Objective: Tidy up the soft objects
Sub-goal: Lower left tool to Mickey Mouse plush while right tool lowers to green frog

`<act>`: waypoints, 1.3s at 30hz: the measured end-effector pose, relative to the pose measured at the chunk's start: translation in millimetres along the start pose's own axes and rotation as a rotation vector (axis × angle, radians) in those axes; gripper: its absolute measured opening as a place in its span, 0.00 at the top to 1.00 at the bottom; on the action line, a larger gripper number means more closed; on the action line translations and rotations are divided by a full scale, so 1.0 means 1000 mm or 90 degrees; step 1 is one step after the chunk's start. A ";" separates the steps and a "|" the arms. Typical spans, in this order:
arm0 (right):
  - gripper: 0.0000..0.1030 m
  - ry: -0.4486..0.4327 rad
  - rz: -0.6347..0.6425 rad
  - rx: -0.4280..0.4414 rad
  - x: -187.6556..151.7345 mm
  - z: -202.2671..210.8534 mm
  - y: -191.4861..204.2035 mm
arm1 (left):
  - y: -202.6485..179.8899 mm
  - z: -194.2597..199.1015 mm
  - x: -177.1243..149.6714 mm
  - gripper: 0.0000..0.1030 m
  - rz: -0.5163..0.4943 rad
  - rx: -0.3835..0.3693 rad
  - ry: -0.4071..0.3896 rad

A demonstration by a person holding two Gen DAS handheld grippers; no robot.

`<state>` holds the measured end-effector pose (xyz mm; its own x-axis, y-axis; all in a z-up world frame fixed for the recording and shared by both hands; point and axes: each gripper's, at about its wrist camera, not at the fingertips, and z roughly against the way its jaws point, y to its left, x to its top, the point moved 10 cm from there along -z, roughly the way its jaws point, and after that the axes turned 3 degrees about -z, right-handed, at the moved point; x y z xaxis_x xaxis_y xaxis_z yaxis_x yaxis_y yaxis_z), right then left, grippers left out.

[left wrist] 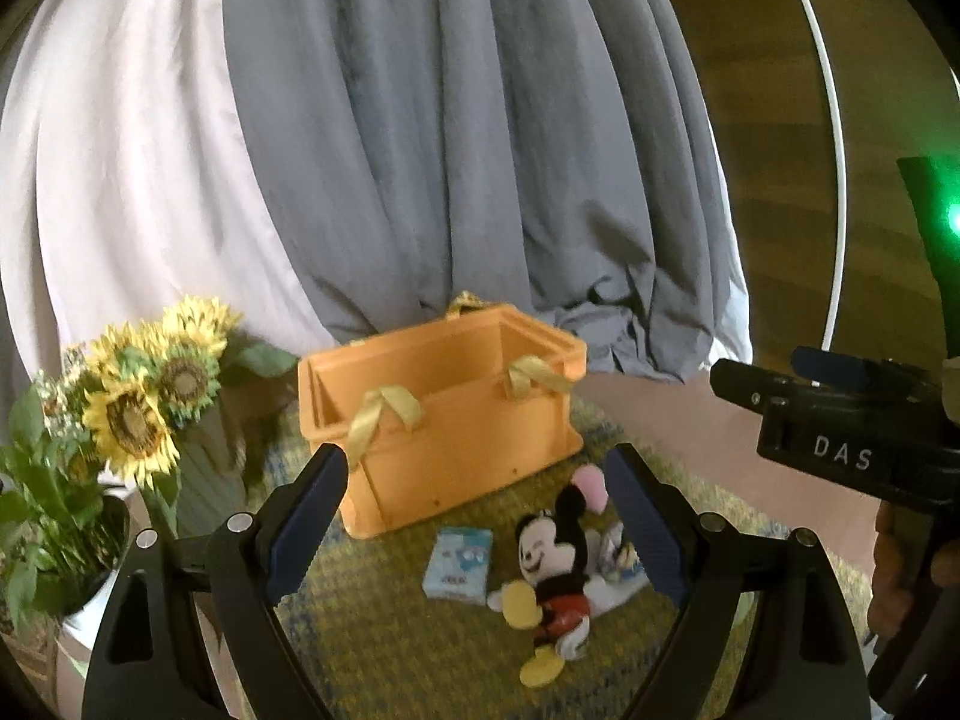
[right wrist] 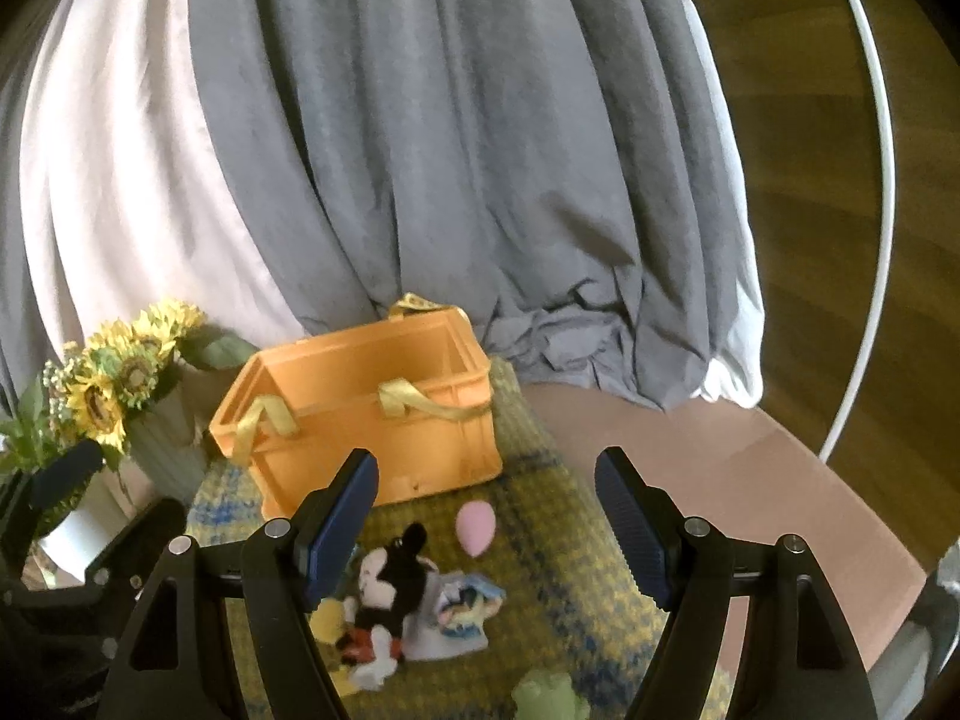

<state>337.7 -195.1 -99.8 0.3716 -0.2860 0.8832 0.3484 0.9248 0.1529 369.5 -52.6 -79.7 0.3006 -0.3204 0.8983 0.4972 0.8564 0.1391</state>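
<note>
Left wrist view: left claw (left wrist: 477,519) open, empty. Orange crate (left wrist: 444,408) stands behind; Mickey Mouse plush (left wrist: 552,570) lies before it on the woven mat (left wrist: 384,630). Soft, light, compressible: grip the torso. Right claw (right wrist: 486,522) open, empty.

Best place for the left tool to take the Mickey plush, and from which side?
Grip the Mickey plush across its black torso, just under the head, coming from above and in front, where the open left tool already points. It sits propped upright on the mat, so the soft middle is exposed; the limbs would likely flop.
</note>
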 end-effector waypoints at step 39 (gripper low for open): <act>0.27 0.198 -0.039 -0.062 -0.152 -0.033 -0.049 | -0.051 -0.061 -0.145 0.15 0.019 -0.079 0.211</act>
<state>293.0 -204.9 -255.9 0.5874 -0.4173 0.6934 0.4531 0.8795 0.1455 350.2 -74.5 -242.8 0.5543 -0.4276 0.7141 0.5737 0.8179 0.0444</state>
